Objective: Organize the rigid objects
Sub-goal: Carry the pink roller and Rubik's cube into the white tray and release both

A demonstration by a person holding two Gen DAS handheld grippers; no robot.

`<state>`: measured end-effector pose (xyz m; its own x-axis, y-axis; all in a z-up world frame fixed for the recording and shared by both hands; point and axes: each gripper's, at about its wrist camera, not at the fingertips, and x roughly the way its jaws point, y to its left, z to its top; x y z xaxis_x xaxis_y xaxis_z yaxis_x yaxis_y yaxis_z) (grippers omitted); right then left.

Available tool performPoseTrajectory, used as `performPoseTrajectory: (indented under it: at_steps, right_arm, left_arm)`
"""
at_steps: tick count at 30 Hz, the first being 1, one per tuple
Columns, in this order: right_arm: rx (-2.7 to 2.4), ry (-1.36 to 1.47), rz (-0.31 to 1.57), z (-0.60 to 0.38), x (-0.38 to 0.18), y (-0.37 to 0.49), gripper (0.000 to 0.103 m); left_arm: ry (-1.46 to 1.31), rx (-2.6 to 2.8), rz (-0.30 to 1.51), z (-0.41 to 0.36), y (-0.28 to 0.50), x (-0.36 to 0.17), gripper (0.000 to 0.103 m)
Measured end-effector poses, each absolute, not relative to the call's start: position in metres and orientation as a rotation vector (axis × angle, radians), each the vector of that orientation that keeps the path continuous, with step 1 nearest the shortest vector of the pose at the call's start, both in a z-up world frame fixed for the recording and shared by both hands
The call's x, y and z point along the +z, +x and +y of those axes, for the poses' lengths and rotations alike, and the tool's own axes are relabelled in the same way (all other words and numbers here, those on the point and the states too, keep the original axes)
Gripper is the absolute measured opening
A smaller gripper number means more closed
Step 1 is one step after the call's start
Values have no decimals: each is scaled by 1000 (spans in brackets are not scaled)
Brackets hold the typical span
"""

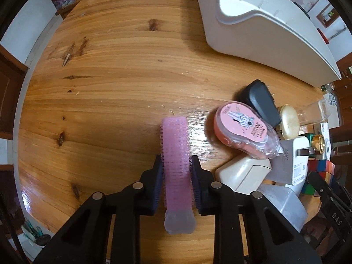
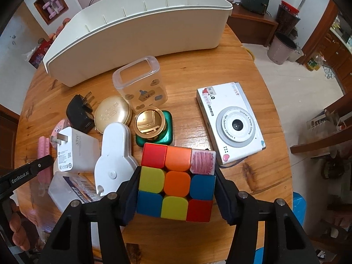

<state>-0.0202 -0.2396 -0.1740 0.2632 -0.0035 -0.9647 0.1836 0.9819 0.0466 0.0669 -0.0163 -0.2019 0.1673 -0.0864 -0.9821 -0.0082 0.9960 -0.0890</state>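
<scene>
Below, left gripper [image 1: 176, 165] clamped on pink bristly plastic hair roller [image 1: 177, 165], right gripper [image 2: 176, 176] squeezing multicoloured puzzle cube [image 2: 176, 184], cube's underside hidden between fingers

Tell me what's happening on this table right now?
A person works two handheld grippers over a cluttered wooden table. The left gripper is shut on a pink hair roller, and the right gripper has its fingers against a puzzle cube. The white bin behind them looks empty where visible.

A round wooden table [image 2: 259, 101] is standing on a pale tiled floor [image 2: 308, 92]; beyond the table, a dark wooden cabinet [image 2: 253, 19] is sitting against the wall, bins [image 2: 280, 48] beside it.
</scene>
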Motion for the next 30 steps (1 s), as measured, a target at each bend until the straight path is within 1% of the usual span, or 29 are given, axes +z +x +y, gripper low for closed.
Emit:
performPoseTrajectory:
  at_steps: [2,3,9,14,18,21,23,26,30]
  right_arm:
    - [-129,157,1285,-239,-170,-23,59]
    - [-129,154,1276,-238,-168,-24,59]
    - [-107,103,1181,-229,-141,-29,59]
    - [-79,21,1073,-217,-102,-24,59]
    - [-39,14,990,-218,-60,-8,59]
    - [-44,0,907,-223,-24,10,59]
    - [-46,-7,849,-226,-2,25,59]
    - [-67,-17,791,-231,17,55,59]
    - [-86,-2,813,-239,9,104,59]
  left_arm:
    - [-65,-61,1372,-20,66,-194,25]
    - [-62,-65,1360,-9,61,-187,25]
    - [-51,-126,1276,-25,57,-148,25]
    - [-53,-208,1186,-32,64,-101,25]
    - [-73,-261,1072,-47,94,-55,25]
    - [-82,-290,997,-65,118,-35,25]
    - [-97,-320,967,-76,132,-29,26]
    - [-120,-346,945,-87,159,-31,26]
    - [-149,-343,959,-89,198,-60,26]
